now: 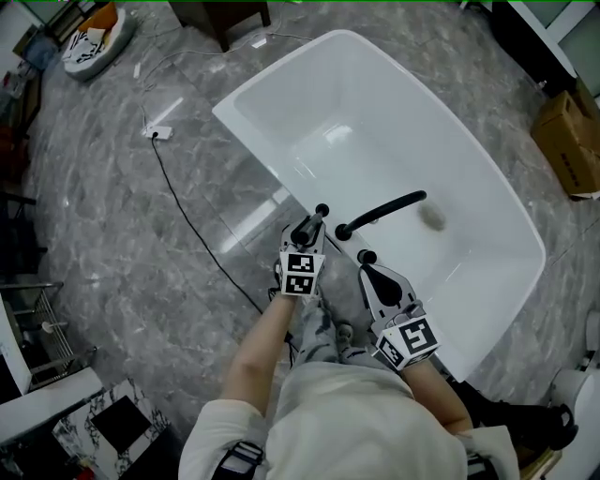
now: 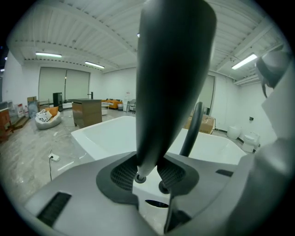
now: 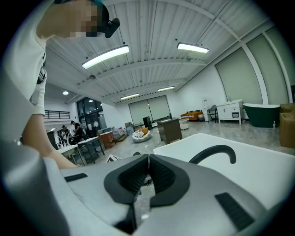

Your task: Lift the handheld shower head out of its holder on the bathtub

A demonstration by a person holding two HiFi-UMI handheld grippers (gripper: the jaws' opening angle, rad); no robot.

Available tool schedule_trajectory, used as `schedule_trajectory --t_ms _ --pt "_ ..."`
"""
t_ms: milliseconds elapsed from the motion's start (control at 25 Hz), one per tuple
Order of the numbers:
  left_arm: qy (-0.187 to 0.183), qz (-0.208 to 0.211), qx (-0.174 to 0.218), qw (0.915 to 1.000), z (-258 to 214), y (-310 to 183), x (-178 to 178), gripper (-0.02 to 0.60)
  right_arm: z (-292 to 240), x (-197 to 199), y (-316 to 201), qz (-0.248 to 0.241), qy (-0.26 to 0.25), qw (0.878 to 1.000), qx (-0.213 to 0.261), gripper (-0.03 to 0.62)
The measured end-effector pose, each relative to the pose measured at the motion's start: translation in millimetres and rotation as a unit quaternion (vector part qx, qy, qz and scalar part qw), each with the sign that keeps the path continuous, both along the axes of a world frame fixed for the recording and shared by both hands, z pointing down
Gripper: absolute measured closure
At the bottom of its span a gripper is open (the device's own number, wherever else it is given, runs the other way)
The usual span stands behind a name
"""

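The black handheld shower head (image 2: 173, 69) rises large and upright in the left gripper view, its narrow lower end pinched between the ribbed pads of my left gripper (image 2: 148, 174). From the head view that same shower head (image 1: 316, 219) sits in my left gripper (image 1: 307, 234) just above the near rim of the white bathtub (image 1: 281, 70). To its right stands my right gripper (image 1: 367, 264), by the rim, jaws shut and empty. A black curved spout (image 1: 382, 213) reaches over the tub and also shows as an arch (image 3: 215, 151) beyond my right gripper (image 3: 147, 159).
A grey marble floor surrounds the tub. A black cable runs from a white socket block (image 1: 157, 132) toward my legs. A cardboard box (image 1: 567, 129) stands at the right, a patterned cushion (image 1: 91, 39) at the far left, a dark cabinet (image 1: 223, 17) behind the tub.
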State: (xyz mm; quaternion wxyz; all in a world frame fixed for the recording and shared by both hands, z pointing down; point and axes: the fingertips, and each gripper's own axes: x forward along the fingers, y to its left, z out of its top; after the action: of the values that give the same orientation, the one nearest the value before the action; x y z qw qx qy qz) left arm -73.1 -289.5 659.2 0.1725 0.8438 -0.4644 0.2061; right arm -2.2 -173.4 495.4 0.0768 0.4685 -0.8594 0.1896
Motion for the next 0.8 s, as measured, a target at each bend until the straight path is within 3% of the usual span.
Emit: schedule_trajectory --t_ms 360,800 --pt "0.029 -0.061 0.048 0.9966 -66.8 50.7 -8.6 0.44 -17.8 11.2 47.3 -0.018 -0.01 0.999 0.028 0.572" --pt "0.078 -0.115 0.118 0.9831 -162.3 130.3 -20.2 0.44 -39.9 21.0 104.7 -0.04 -0.024 0.997 0.064 0.572"
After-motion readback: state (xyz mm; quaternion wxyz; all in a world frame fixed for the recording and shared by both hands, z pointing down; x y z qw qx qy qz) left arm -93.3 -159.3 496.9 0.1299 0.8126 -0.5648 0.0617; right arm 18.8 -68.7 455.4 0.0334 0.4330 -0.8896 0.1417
